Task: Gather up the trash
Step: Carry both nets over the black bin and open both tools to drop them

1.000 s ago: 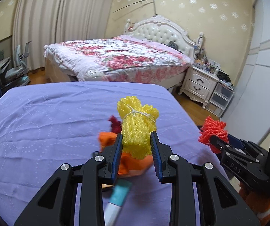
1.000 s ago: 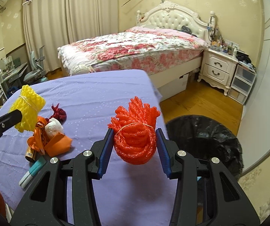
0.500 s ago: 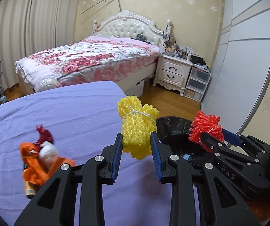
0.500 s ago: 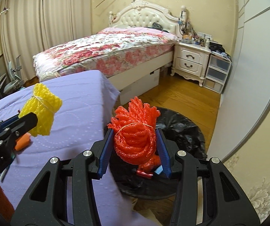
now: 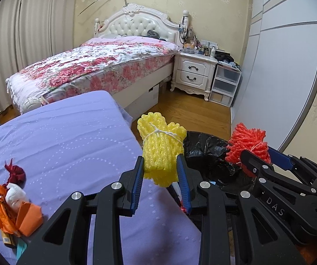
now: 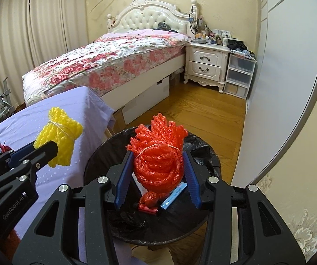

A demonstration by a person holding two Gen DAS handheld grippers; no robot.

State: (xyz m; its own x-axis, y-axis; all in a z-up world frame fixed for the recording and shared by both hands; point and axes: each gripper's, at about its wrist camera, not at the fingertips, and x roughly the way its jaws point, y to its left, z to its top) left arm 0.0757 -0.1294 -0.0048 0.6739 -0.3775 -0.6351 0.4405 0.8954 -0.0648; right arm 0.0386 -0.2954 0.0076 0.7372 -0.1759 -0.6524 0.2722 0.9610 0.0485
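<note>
Dropping both bundles cleanly means getting each one fully over the mouth of the black-lined trash bin (image 6: 204, 154) before the jaws let go. The right gripper (image 6: 157, 174) clamps the red foam-net bundle (image 6: 158, 152) directly above the bin, where earlier scraps lie, so it looks ready to release. The left gripper (image 5: 160, 174) pinches the yellow foam-net bundle (image 5: 160, 150) above the purple table's (image 5: 70, 141) corner, with the bin at its two o'clock; it should travel further that way first, though the fisheye makes the overlap hard to judge. Foam net is light, so open wide and low. More litter (image 5: 14, 205) waits at eight o'clock.
</note>
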